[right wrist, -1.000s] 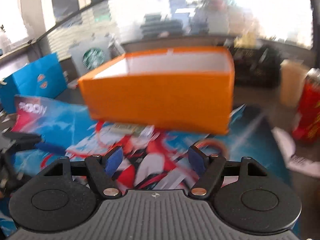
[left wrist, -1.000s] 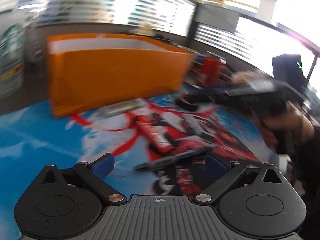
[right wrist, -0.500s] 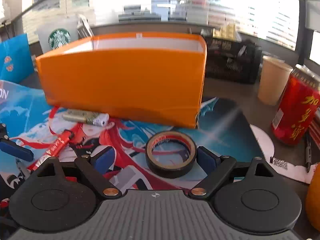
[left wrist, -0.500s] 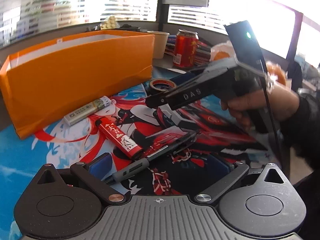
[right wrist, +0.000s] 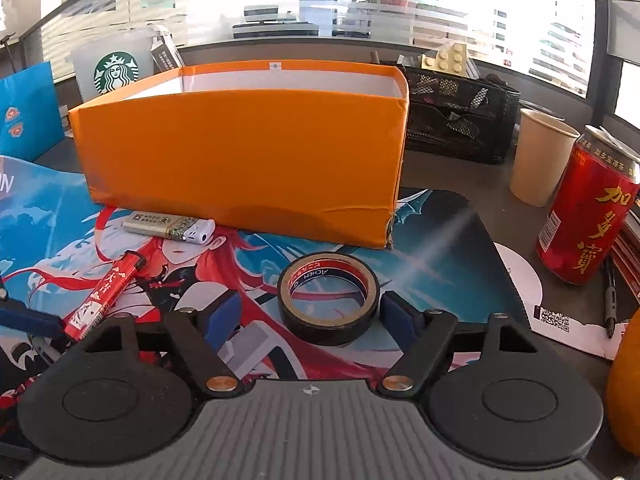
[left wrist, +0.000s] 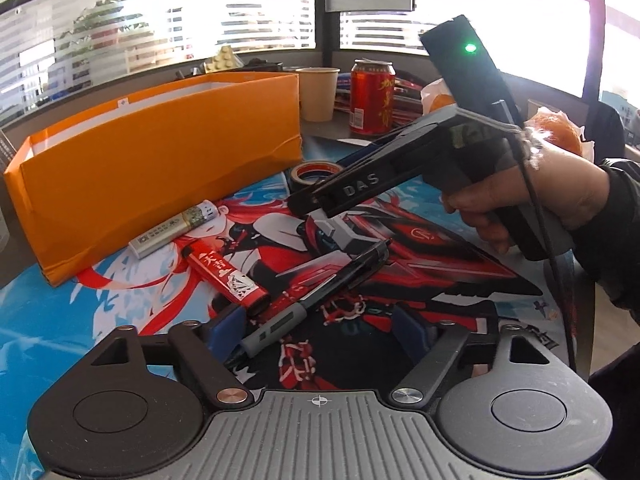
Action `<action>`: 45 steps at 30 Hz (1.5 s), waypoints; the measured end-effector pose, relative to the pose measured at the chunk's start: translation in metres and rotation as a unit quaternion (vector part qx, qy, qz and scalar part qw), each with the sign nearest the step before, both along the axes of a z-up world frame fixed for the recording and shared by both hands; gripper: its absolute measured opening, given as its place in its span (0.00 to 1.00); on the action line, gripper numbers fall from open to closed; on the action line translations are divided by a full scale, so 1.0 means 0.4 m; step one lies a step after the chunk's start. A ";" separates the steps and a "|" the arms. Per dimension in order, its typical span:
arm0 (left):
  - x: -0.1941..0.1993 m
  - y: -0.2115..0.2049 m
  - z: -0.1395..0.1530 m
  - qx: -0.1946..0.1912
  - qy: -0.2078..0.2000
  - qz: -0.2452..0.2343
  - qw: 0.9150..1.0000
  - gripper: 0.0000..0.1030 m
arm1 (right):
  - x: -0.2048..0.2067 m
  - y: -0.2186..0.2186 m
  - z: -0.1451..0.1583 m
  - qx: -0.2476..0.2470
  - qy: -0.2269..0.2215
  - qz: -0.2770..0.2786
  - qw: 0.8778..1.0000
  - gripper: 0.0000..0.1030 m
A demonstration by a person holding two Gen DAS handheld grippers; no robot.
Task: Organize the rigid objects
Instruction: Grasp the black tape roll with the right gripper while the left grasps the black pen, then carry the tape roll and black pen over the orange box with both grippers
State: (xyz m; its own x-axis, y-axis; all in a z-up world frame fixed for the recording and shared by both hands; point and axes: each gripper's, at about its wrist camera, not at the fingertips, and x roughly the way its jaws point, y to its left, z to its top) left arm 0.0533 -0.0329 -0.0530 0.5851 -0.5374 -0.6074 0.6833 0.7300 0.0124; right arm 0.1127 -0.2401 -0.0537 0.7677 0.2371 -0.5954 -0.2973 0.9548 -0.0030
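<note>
An open orange box (left wrist: 160,160) (right wrist: 248,152) stands at the back of a printed desk mat. In front of it lie a white-and-gold lighter (left wrist: 174,229) (right wrist: 170,227), a red lighter (left wrist: 226,272) (right wrist: 106,295), a black-and-grey marker pen (left wrist: 316,292) and a black tape roll (left wrist: 314,172) (right wrist: 329,298). My left gripper (left wrist: 320,328) is open with the pen's grey end between its pads. My right gripper (right wrist: 310,314) is open with the tape roll just ahead between its fingers; it also shows in the left wrist view (left wrist: 320,204).
A red drink can (right wrist: 586,208) (left wrist: 372,98), a paper cup (right wrist: 542,156) (left wrist: 318,94) and a black mesh organiser (right wrist: 456,120) stand right of the box. A Starbucks cup (right wrist: 114,68) and a blue bag (right wrist: 24,112) are at left. An orange fruit (right wrist: 626,384) lies near right.
Both grippers have swung and come lower and closer to the mat. The tape roll now sits between the right fingers, and the pen's end lies between the left pads.
</note>
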 end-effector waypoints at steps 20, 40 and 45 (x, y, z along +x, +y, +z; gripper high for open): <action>-0.020 -0.029 0.011 -0.030 0.021 0.007 0.999 0.08 | 0.000 -0.004 0.008 0.005 -0.001 -0.019 1.000 0.50; -0.030 0.096 0.122 -0.113 0.008 0.093 0.989 0.08 | -0.052 -0.022 0.058 0.049 -0.021 -0.015 0.998 0.50; -0.031 0.118 0.155 -0.123 -0.011 0.107 0.987 0.08 | -0.068 -0.012 0.079 0.057 -0.031 -0.007 0.998 0.50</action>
